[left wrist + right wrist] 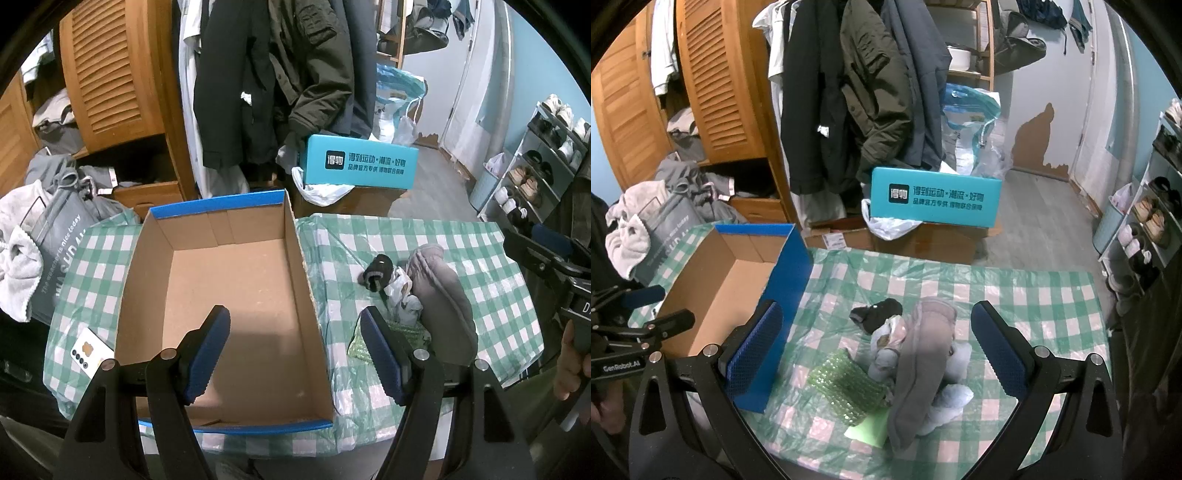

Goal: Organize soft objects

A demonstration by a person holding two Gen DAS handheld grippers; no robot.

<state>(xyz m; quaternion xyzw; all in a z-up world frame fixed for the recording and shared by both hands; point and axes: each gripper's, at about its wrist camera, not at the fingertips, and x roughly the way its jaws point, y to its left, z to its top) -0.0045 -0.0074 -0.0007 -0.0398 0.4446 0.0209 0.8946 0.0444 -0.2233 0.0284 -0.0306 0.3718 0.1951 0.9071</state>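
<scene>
An empty blue-edged cardboard box [184, 280] stands on the green checked table; it also shows at the left of the right wrist view [701, 273]. Right of it lies a pile of soft things: a grey cloth item [923, 354] on top, a black sock [875, 314], pale blue-white pieces [882, 362] and a green knitted piece [846, 387]. The pile shows in the left wrist view [439, 291]. My left gripper [295, 354] is open above the box's near right wall. My right gripper [879, 365] is open, above the pile, empty.
A white phone [90, 350] lies on the table left of the box. Behind the table stand a teal box [934, 199] on cartons, hanging coats [857, 92], a wooden wardrobe [716, 81] and a laundry heap. A shoe rack [1152, 221] is at the right.
</scene>
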